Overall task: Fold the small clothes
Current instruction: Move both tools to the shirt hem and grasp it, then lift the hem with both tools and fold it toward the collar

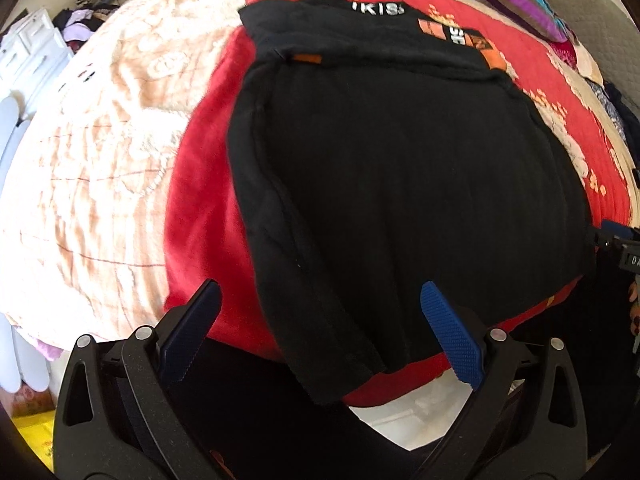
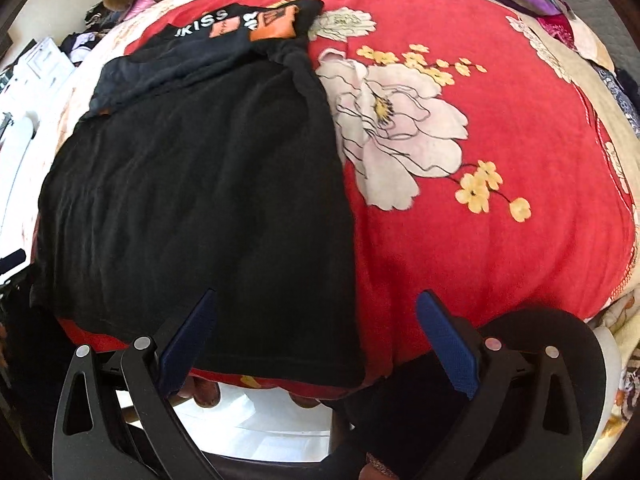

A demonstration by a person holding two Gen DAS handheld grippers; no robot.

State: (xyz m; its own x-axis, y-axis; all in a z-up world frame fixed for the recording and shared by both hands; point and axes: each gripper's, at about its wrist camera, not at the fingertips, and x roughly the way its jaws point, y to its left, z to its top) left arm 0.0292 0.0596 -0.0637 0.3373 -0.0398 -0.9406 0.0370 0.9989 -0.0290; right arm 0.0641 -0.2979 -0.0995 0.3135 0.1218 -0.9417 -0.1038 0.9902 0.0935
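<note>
Both grippers hung empty at the near edge of the bed: the left gripper [image 1: 320, 328] and the right gripper [image 2: 316, 332] each had its blue-padded fingers spread wide, holding nothing. Between them the black cotton T-shirt with orange and white print [image 1: 392, 176] lay flat on the red floral plush blanket [image 2: 500, 240], its hem hanging slightly over the bed edge. Judging by this, a lengthwise fold seemed next, calling for each gripper to pinch a hem corner.

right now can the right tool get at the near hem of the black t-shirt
Probably yes: the right tool hangs open just before the black cotton t-shirt, whose near hem drapes uncovered over the bed's edge.
</note>
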